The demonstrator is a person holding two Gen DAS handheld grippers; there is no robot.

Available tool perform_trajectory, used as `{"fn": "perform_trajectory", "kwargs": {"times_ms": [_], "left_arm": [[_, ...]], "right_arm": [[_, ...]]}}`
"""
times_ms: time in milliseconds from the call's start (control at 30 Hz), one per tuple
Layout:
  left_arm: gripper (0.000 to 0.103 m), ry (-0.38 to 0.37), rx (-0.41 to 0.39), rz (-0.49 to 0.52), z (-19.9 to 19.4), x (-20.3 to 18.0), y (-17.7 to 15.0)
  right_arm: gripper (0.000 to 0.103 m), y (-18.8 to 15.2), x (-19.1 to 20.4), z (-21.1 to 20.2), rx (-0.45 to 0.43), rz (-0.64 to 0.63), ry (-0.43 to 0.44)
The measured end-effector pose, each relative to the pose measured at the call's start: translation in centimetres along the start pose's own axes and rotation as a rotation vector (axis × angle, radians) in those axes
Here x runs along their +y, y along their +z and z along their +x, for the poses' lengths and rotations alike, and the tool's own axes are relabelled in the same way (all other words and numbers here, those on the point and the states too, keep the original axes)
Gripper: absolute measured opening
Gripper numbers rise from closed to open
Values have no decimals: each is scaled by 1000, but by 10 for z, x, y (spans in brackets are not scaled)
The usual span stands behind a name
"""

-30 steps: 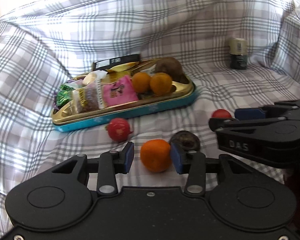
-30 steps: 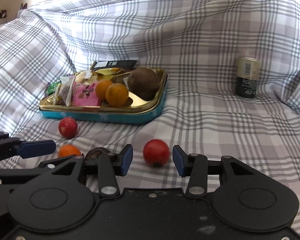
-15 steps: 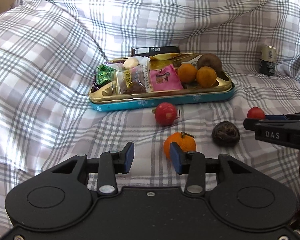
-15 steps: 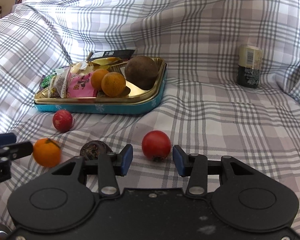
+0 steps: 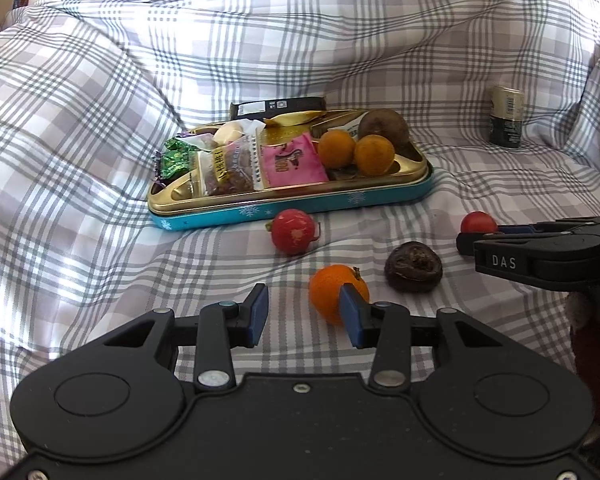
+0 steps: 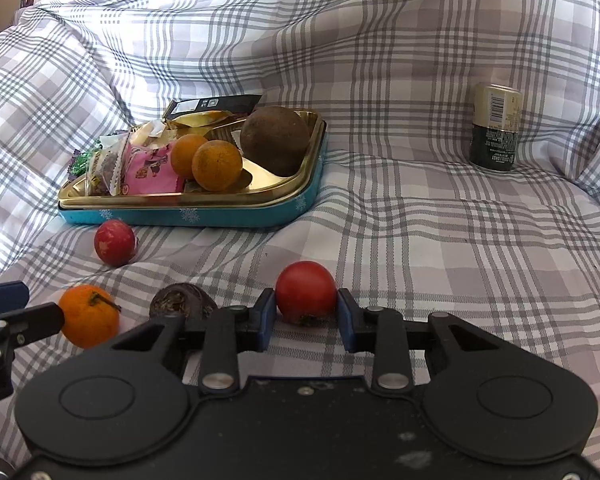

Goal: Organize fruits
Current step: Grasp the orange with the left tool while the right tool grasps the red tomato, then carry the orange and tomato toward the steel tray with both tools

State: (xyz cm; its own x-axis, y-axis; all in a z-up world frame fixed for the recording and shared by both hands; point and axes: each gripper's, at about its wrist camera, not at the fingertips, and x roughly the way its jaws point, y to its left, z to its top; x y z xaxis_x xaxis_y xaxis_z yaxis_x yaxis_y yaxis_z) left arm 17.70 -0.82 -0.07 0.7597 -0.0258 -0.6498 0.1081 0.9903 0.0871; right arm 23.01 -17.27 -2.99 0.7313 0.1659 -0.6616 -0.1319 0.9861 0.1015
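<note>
A gold-lined, teal-sided rectangular metal tin [image 6: 188, 215] with snowflake marks is sitting on the grey-and-white plaid cloth [image 6: 420, 220], and everything else is lying relative to it. At the tin's left end, wrapped snacks are piling up: a green foil sweet [image 5: 175, 161], a clear packet with yellow lettering too small to read [image 5: 230, 168] and a pink packet with a cartoon print [image 5: 290, 162]; behind them a black box [image 5: 278, 106] is showing white print that cannot be made out. At the tin's right end two orange mandarins [image 6: 206, 162] and a large brown round fruit [image 6: 275, 145] are resting inside. In front of the tin a speckled red round fruit [image 6: 114, 242] is lying on the cloth. Nearer still, the left gripper [image 5: 303, 316] is standing partly open with nothing gripped; its right pad is overlapping a loose orange mandarin with a stem [image 5: 334, 290], and contact cannot be judged. A dark wrinkled round fruit [image 5: 413, 266] is lying just right of that. The right gripper [image 6: 306, 322], marked "DAS" on its side in the left view, has just been closing and is now clamping a smooth red tomato-like fruit [image 6: 306, 292] between its blue pads. Far right of the tin a cream-and-dark-green can [image 6: 496, 126] is standing upright, its label partly legible at best.
</note>
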Motion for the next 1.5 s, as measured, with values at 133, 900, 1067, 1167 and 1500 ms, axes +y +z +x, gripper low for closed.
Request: {"fn": "perform_trajectory", "kwargs": {"times_ms": [133,900,1067,1167,1500], "left_arm": [[51,-1,8,5,0,-1,0],[52,37,35,35,16,-6,-5],[52,45,27,29,19,-8,-4],[52,44,21,22,20,-7,-3],[48,39,-15,29,19,-8,-6]], "right_arm": [[34,0,-2,-3,-7,6,-1],[34,2,-7,-12,-30,27,12],[34,1,-6,-13,-28,21,9],[34,1,-6,-14,-29,20,6],[34,-1,-9,-21,-35,0,-12]]}}
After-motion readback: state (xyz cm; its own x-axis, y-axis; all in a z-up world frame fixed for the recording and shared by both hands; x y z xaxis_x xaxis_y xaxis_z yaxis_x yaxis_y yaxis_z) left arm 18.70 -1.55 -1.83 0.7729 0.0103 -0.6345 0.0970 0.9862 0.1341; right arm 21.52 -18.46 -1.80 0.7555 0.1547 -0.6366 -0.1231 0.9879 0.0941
